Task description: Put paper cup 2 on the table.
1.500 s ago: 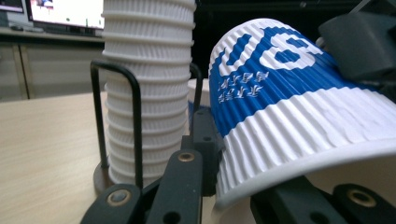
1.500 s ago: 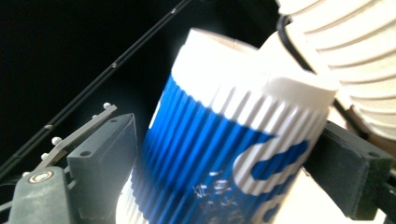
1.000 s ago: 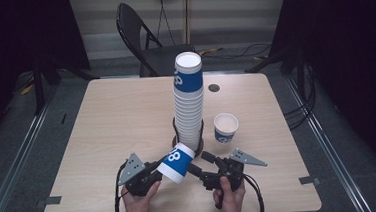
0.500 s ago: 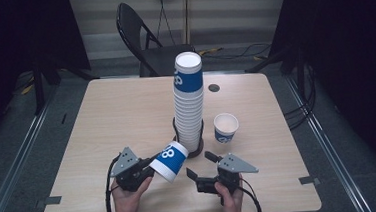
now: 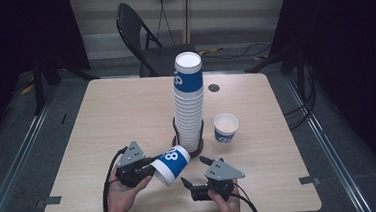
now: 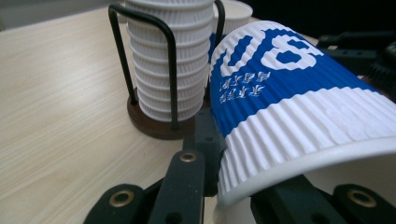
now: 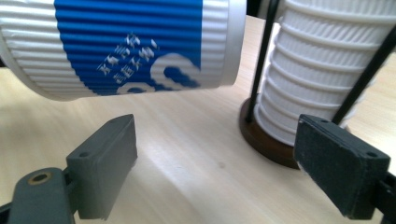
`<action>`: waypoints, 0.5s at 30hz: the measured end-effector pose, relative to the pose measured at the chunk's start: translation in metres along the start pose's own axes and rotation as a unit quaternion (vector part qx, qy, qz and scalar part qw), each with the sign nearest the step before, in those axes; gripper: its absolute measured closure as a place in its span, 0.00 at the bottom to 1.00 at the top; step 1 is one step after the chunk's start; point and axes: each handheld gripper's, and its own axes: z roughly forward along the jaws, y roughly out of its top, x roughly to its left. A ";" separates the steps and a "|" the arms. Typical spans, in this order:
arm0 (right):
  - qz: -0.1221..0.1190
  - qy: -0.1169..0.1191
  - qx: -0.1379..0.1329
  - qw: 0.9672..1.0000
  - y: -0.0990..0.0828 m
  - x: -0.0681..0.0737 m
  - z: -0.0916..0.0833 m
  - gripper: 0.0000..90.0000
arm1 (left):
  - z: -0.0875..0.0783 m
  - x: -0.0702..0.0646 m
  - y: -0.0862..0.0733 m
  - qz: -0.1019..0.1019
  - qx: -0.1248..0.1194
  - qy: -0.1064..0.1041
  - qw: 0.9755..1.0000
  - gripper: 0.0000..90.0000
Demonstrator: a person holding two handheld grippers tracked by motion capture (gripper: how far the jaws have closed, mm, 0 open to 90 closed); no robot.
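Near the front edge of the table (image 5: 101, 112), seen from the high view, the left gripper (image 5: 152, 164) held a blue and white paper cup (image 5: 172, 163) on its side, its jaws clamped on the cup's rim, the cup's base aimed toward the stack of cups (image 5: 190, 103). That stack stood in a wire holder on a round brown base (image 5: 197, 149) at mid-table, and the held cup lay just beside the base. A single cup (image 5: 225, 127) stood upright to the right of the stack, apart from it. The right gripper (image 5: 194, 171) sat low near the front edge, right of the held cup, its jaws spread and holding nothing. A black chair (image 5: 144, 41) stood behind the table.

From the left gripper view, the cup (image 6: 289, 93) filled the right half, one jaw pressed against its ribbed outside wall near the rim. The stack (image 6: 168, 60) rose behind it inside the black wires.

From the right gripper view, the two jaws stood wide apart over bare wood. The held cup (image 7: 126, 46) hung above and clear of them, and the stack (image 7: 322, 70) stood behind the right jaw.
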 end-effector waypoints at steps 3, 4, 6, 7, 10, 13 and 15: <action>-0.018 0.003 -0.002 1.000 0.002 0.003 -0.001 0.15 | 0.002 0.001 0.003 0.002 0.018 -0.010 1.000 0.95; -0.029 0.003 -0.002 1.000 0.002 0.004 0.000 0.15 | 0.003 0.002 0.004 0.000 0.026 -0.016 1.000 0.95; -0.044 0.012 0.007 0.999 0.003 0.006 0.000 0.15 | 0.005 0.003 0.006 0.000 0.044 -0.021 0.999 0.95; -0.058 0.009 0.005 0.998 0.003 0.008 0.000 0.17 | 0.006 0.004 0.006 -0.005 0.057 -0.028 0.998 0.95; -0.085 0.008 0.003 0.996 0.004 0.012 0.000 0.19 | 0.011 0.004 0.006 -0.011 0.070 -0.036 0.997 0.95; -0.108 0.007 0.011 0.994 0.003 0.015 0.001 0.19 | 0.015 0.005 0.007 -0.017 0.088 -0.042 0.995 0.95; -0.125 0.006 0.018 0.992 0.003 0.017 0.001 0.17 | 0.017 0.006 0.010 -0.015 0.105 -0.042 0.993 0.95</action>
